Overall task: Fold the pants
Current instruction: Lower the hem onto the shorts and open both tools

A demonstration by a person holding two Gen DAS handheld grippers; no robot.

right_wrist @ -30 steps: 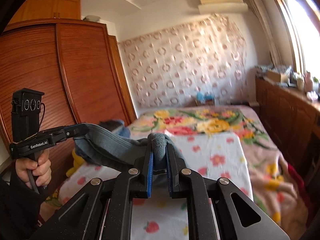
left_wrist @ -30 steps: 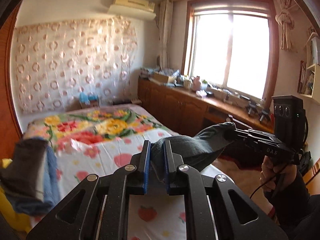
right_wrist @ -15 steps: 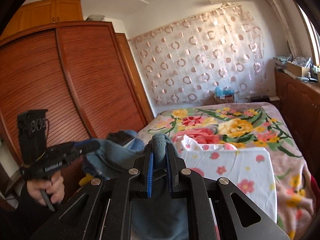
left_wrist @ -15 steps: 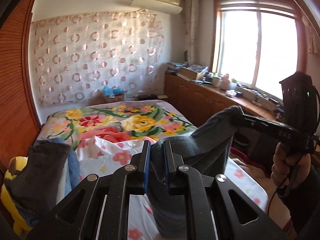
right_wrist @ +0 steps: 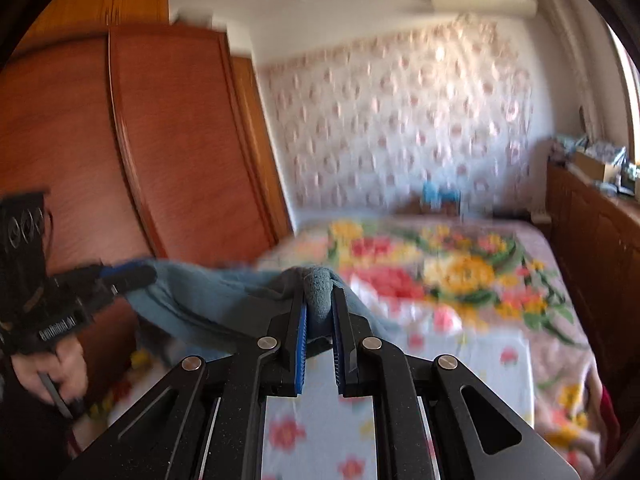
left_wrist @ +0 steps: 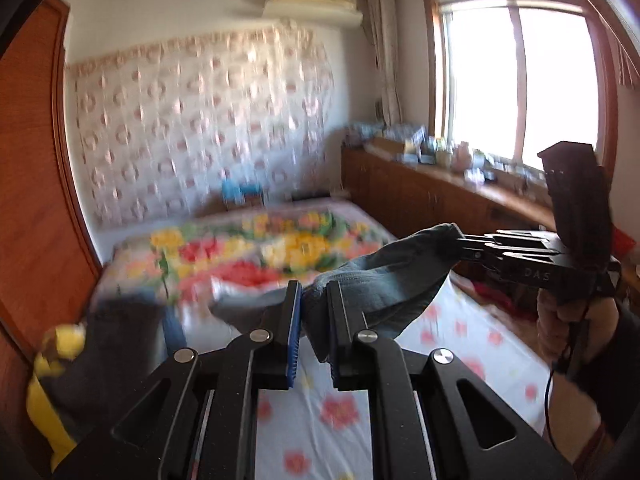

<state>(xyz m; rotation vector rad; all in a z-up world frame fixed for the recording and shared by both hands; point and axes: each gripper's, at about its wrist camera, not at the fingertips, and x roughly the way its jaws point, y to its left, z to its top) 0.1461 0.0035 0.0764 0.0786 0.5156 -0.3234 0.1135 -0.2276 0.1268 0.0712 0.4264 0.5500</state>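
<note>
The grey-blue pants [left_wrist: 384,280] hang in the air over the bed, stretched between both grippers. My left gripper [left_wrist: 314,292] is shut on a bunched edge of the cloth. In the same view my right gripper [left_wrist: 460,240] is shut on the other end, held by a hand [left_wrist: 568,320]. In the right wrist view my right gripper [right_wrist: 318,292] pinches a thick fold, and the pants [right_wrist: 208,296] run left to the left gripper [right_wrist: 120,276]. Both views are blurred by motion.
The bed [left_wrist: 460,340] below has a white flowered sheet and a bright floral blanket [left_wrist: 280,248] further back. A pile of dark clothes [left_wrist: 120,332] and a yellow item [left_wrist: 44,392] lie at its left edge. A wooden wardrobe [right_wrist: 160,160] stands left, a low cabinet [left_wrist: 420,200] under the window.
Both hands have swung sideways over the bed with the pants still held between them. The right wrist view has turned toward the wardrobe. The left gripper has sunk a little.
</note>
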